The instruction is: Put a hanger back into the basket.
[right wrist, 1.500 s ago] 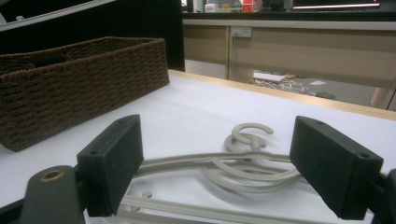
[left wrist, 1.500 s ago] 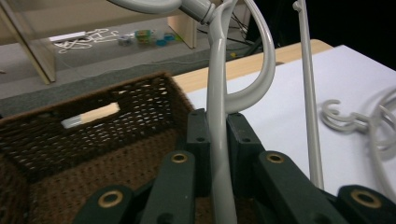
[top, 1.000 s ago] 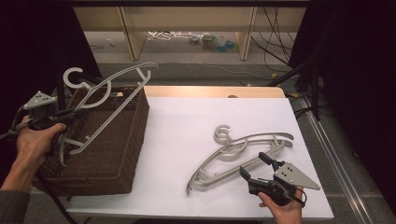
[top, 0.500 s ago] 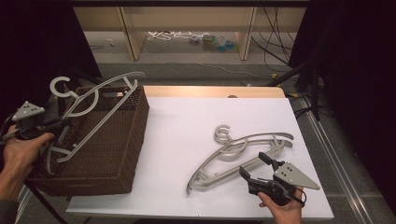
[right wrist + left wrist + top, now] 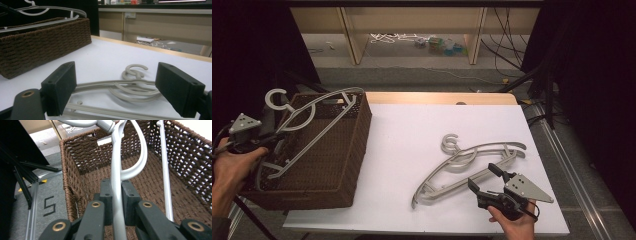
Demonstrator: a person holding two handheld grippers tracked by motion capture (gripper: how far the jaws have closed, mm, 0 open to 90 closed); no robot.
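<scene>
A grey plastic hanger slants over the brown wicker basket at the table's left, its lower end down inside. My left gripper, at the basket's left rim, is shut on one arm of this hanger. In the left gripper view the pads press the hanger's arm above the basket's woven floor. Two overlapped beige hangers lie flat on the white table at the right. My right gripper stands open just before them, low over the table, with the hangers beyond its jaws.
The white tabletop lies bare between the basket and the beige hangers. A wooden strip edges the far side. Shelving and loose cables sit on the floor beyond. A metal rail runs along the right side.
My left gripper has moved left and down with the grey hanger, sinking it lower into the basket. The right gripper and the beige hangers have stayed put.
</scene>
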